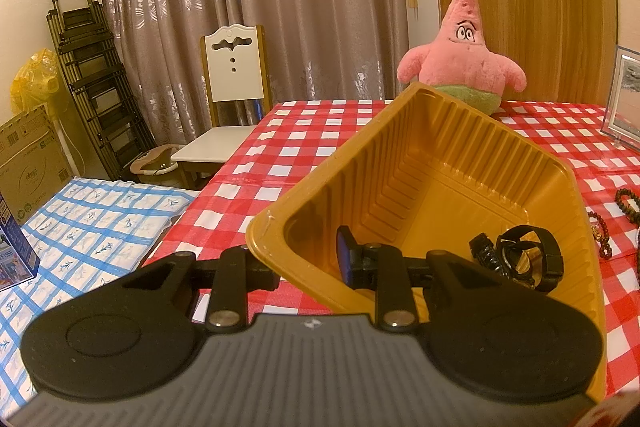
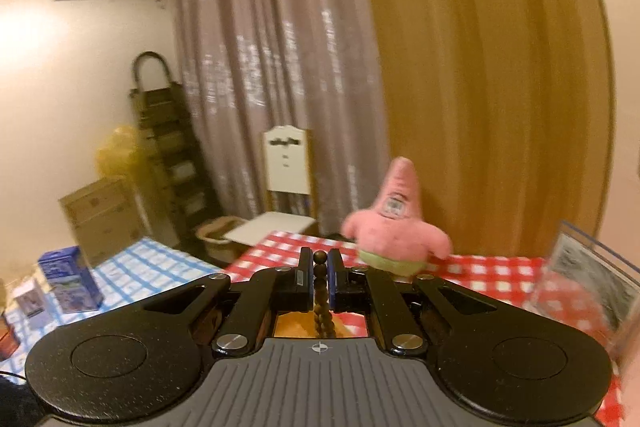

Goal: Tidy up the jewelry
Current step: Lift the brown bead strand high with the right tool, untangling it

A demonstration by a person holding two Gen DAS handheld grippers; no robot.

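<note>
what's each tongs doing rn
Left tongs: shut on the tray wall.
Right tongs: shut on a bead string.

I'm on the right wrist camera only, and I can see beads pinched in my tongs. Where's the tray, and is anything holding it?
Observer: The left tongs are clamped on the near wall of the yellow tray, with one finger inside and one outside. The tray looks tilted.
Operator: Is anything in it?
Observer: Yes, a black watch lies in its bottom corner.
Operator: Besides the bead strand in my right tongs, is there more jewelry out?
Observer: Yes, beaded bracelets lie on the checked tablecloth to the right of the tray.
</note>
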